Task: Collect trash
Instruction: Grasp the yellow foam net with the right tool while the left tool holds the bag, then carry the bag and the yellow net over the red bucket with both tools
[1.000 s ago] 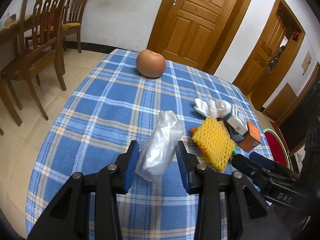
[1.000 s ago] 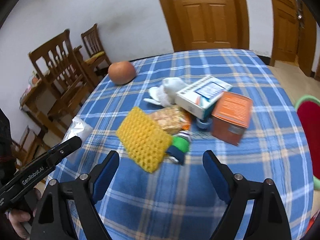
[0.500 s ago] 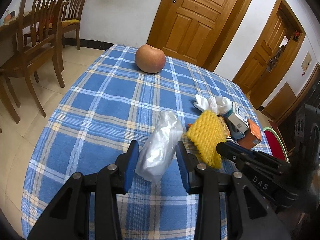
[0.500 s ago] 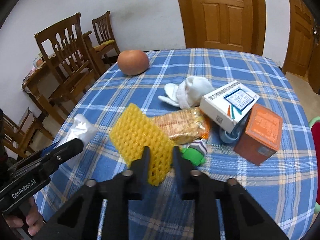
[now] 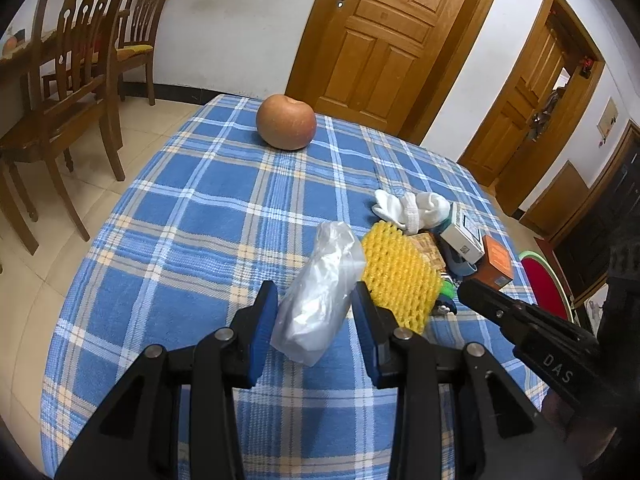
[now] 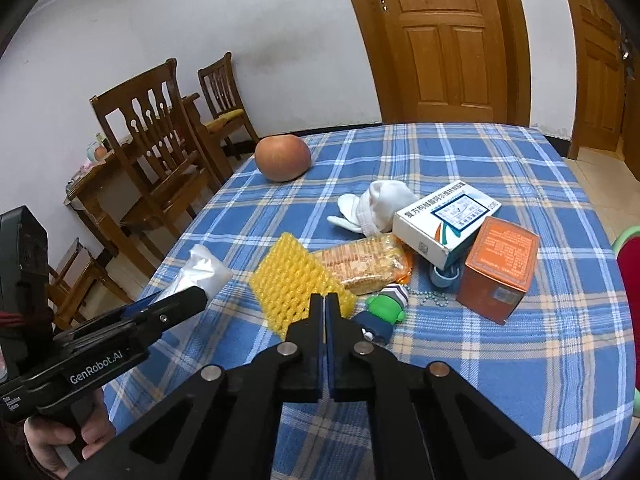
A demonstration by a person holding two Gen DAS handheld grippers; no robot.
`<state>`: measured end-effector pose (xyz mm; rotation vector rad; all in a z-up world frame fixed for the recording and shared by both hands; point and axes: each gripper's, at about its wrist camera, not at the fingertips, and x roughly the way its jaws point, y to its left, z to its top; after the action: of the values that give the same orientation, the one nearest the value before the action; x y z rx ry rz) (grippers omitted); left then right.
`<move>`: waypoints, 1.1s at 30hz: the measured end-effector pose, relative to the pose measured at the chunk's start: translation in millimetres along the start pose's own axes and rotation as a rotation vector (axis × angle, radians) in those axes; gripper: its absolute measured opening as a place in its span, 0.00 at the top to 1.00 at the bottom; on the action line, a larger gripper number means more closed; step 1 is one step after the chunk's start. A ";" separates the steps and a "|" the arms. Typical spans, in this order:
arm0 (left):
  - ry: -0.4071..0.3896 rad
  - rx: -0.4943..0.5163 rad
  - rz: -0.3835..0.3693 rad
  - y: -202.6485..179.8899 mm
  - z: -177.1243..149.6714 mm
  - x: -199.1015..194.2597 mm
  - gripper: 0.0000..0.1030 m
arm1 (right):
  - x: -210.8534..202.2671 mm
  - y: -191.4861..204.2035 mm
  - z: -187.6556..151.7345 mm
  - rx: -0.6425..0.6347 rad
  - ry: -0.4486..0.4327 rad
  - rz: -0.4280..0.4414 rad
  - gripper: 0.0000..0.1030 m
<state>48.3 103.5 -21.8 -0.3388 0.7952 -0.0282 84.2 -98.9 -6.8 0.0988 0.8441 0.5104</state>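
While the left gripper (image 5: 314, 308) clamps a crinkled clear plastic bag (image 5: 322, 294), the right gripper (image 6: 323, 302) has just closed on the yellow foam net's (image 6: 298, 286) honeycombed edge.

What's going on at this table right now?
A person is clearing trash off a blue plaid table with two handheld tongs. The left tongs hold a crumpled clear plastic bag between their pads. The right tongs have just been closing and are shut on the near edge of a yellow foam net. A snack packet, two boxes, a white sock and an apple lie untouched.
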 end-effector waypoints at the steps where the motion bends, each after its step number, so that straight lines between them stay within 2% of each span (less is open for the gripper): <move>1: -0.002 -0.001 0.000 0.1 0.0 -0.7 0.63 | 1.3 -0.9 0.7 0.005 0.002 0.001 0.97; 3: -0.006 -0.005 0.004 1.6 0.6 -1.6 0.63 | 5.6 -2.0 1.2 0.013 0.014 0.002 0.81; 4: -0.007 -0.009 0.006 3.0 1.0 -1.9 0.63 | 8.0 -2.4 1.5 0.021 0.017 0.001 0.62; 5: -0.008 -0.012 0.008 4.4 1.2 -2.5 0.63 | 9.9 -2.4 1.3 0.028 0.019 0.004 0.50; 10: -0.007 -0.034 0.015 12.9 1.8 -1.8 0.63 | 26.9 2.3 3.9 0.035 0.056 -0.007 0.47; 15: -0.004 -0.046 0.016 17.7 0.6 -0.2 0.63 | 43.4 10.2 3.7 0.005 0.093 -0.018 0.48; 19: -0.003 -0.050 0.015 19.7 0.1 1.1 0.63 | 49.9 11.6 1.1 -0.002 0.107 -0.020 0.73; 20: -0.002 -0.050 0.014 19.7 0.0 1.2 0.63 | 48.9 11.6 0.7 -0.003 0.100 -0.018 0.87; 33: -0.007 -0.038 0.006 12.8 0.0 -3.1 0.63 | 10.8 2.5 2.0 0.063 0.000 0.042 0.90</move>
<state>44.8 116.1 -23.6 -0.3725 0.7902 -0.0059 90.6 -91.4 -12.2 0.1746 0.8594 0.5238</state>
